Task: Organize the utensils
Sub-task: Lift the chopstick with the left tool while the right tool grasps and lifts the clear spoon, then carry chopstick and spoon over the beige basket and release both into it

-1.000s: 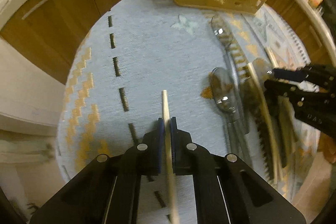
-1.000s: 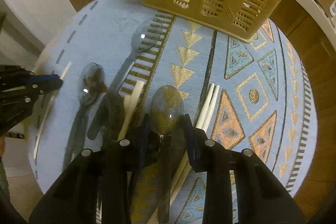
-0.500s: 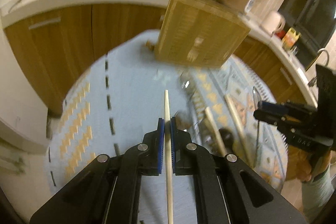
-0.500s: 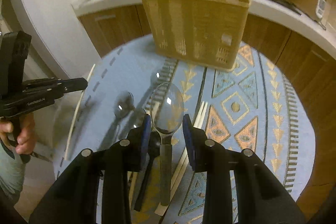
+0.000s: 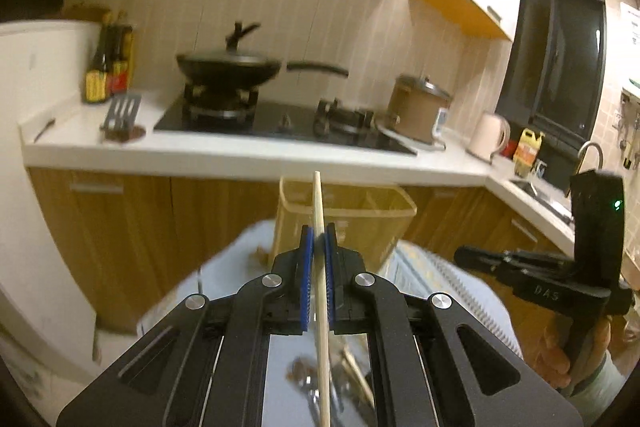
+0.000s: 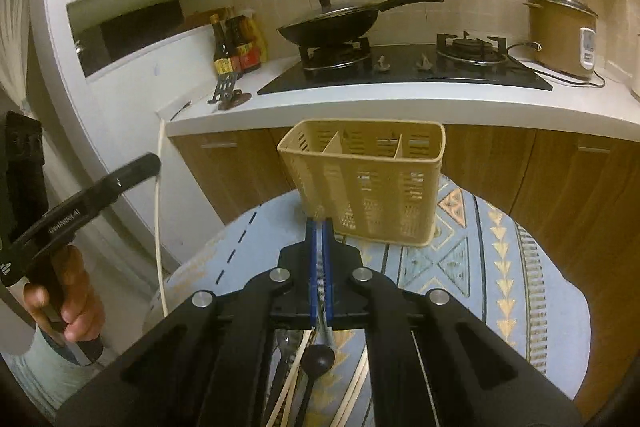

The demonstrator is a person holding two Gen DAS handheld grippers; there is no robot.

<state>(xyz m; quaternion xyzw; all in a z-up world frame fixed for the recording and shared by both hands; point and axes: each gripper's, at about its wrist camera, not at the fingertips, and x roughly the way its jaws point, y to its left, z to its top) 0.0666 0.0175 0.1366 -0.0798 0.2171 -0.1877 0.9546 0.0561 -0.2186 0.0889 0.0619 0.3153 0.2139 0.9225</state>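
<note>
Since a second ago both grippers have lifted off the table and tipped up toward the kitchen counter.

Left gripper (image 5: 316, 247): clenched on a single chopstick (image 5: 320, 219), as it was before the lift. The stick now hangs clear of the blue tablecloth (image 6: 248, 251), its tip in line with the yellow basket (image 6: 368, 183).

Right gripper (image 6: 320, 227): its jaws, earlier spread around a clear spoon's bowl, have shut. Between the pads sits a thin pale edge that is probably that spoon (image 6: 320, 267); the view here is too narrow to be certain.

The basket stands upright at the far edge of the table, its divided compartments apparently empty. More chopsticks (image 6: 288, 387) and a dark spoon (image 6: 318, 357) remain on the cloth below.

Judgement: both pickups are complete; delivery to the basket comes next.
</note>
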